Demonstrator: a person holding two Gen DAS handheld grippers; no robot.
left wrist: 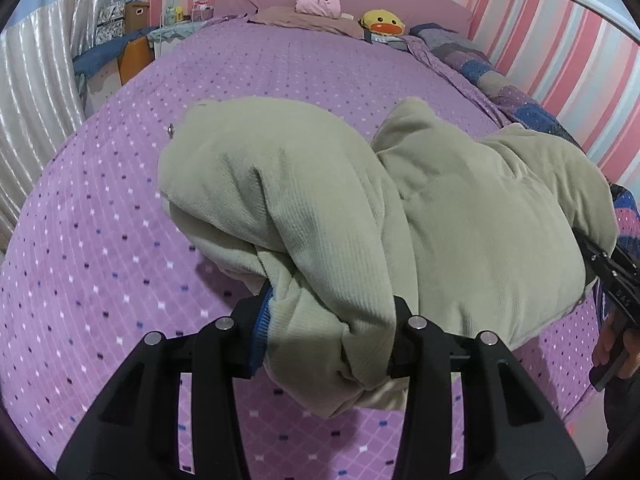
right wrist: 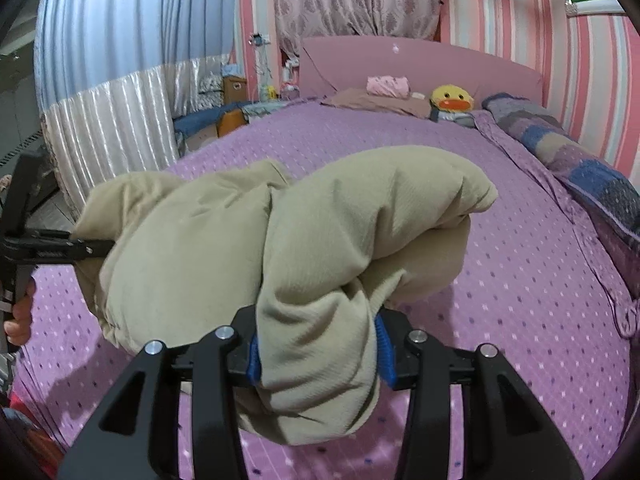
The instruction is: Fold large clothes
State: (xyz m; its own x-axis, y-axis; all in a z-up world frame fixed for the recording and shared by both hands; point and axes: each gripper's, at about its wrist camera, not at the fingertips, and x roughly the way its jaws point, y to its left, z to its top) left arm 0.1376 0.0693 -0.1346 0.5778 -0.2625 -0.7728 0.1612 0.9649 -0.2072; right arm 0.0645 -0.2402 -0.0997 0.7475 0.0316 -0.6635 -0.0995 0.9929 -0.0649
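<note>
Beige corduroy is seen from the left wrist: a padded jacket [left wrist: 360,220] is held bunched above the purple dotted bed [left wrist: 100,240], lifted clear of it at the near edge. The left tool [left wrist: 326,340] is clamped on a thick roll of the fabric, blue pads pressed into it. At the right edge the other tool is seen, gripped by a hand [left wrist: 612,348] and biting into the jacket's far side.

From the right wrist, the right tool [right wrist: 316,356] is likewise clamped on a fat fold of the same jacket. A yellow duck toy [right wrist: 451,98] is seen by the headboard, well apart.

The jacket is judged soft, puffy and springy, fairly light but bulky; folds are likely to spring open. Hold is best taken at hems and seams, where layers compress.
</note>
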